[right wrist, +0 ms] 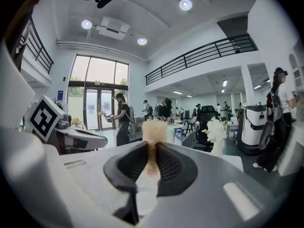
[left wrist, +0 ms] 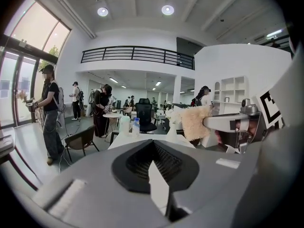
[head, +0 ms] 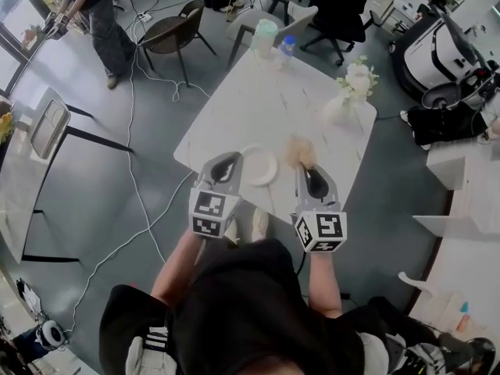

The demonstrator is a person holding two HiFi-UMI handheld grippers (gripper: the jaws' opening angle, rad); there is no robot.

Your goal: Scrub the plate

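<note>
A small white plate [head: 263, 167] is at the near edge of the white marble table [head: 258, 104], seemingly lifted and tilted. My left gripper [head: 232, 161] is shut on the plate's left rim. In the left gripper view the plate [left wrist: 156, 179] shows as a thin white strip pinched between the dark pads of that gripper [left wrist: 153, 144]. My right gripper [head: 311, 172] is shut on a fluffy tan scrubber [head: 299, 151], held just right of the plate. The scrubber [right wrist: 154, 132] sticks up out of the right gripper [right wrist: 152, 148], and it also shows as a tan scrubber [left wrist: 194, 122] in the left gripper view.
At the table's right stands a white vase of flowers [head: 348, 92]; a pale cup [head: 266, 37] and a bottle [head: 287, 47] are at its far end. Chairs [head: 176, 30] stand beyond it. Cables [head: 141, 186] trail over the floor on the left, where a person [head: 98, 14] stands.
</note>
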